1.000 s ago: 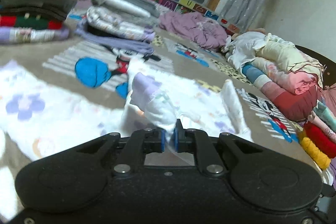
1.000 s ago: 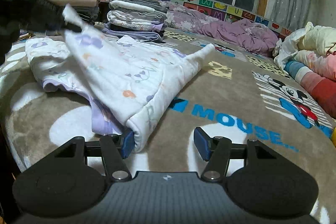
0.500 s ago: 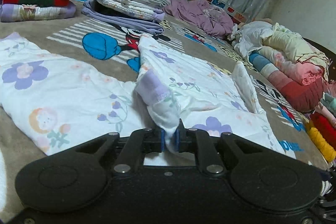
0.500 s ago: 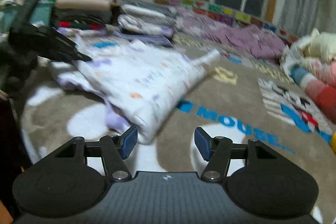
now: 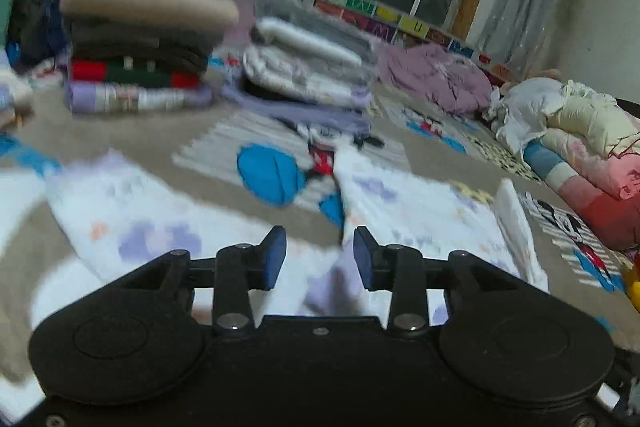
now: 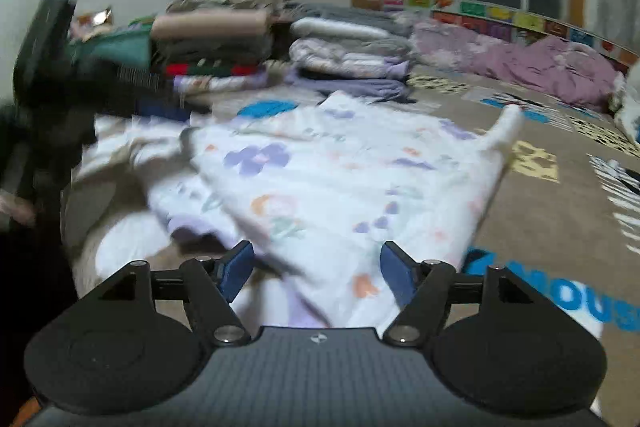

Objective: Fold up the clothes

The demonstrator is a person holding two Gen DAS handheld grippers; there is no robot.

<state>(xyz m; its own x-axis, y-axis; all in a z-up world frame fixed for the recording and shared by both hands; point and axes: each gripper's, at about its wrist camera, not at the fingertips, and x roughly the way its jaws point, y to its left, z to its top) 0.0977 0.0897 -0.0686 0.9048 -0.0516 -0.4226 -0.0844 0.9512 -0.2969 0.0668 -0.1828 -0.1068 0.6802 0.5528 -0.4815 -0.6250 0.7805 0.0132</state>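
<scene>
A white garment with purple flowers (image 6: 340,187) lies partly folded on the brown blanket. The same white flowered garment (image 5: 420,211) spreads out in front of the left wrist view, blurred. My left gripper (image 5: 320,257) is open just above the cloth, with nothing between its blue pads. My right gripper (image 6: 316,267) is also open, its fingers straddling the near edge of the garment without pinching it. In the right wrist view the left gripper (image 6: 132,83) shows as a dark blur at the far left, above the garment's left side.
Two stacks of folded clothes (image 5: 140,55) (image 5: 316,75) stand at the back. A purple heap (image 5: 436,83) lies under the window. Rolled and piled clothes (image 5: 592,155) line the right side. The cartoon-print blanket (image 6: 560,227) covers the surface.
My left gripper has opened and let go of the garment's purple-edged corner, then lifted back. The right gripper has shifted left over the garment's near edge, still open.
</scene>
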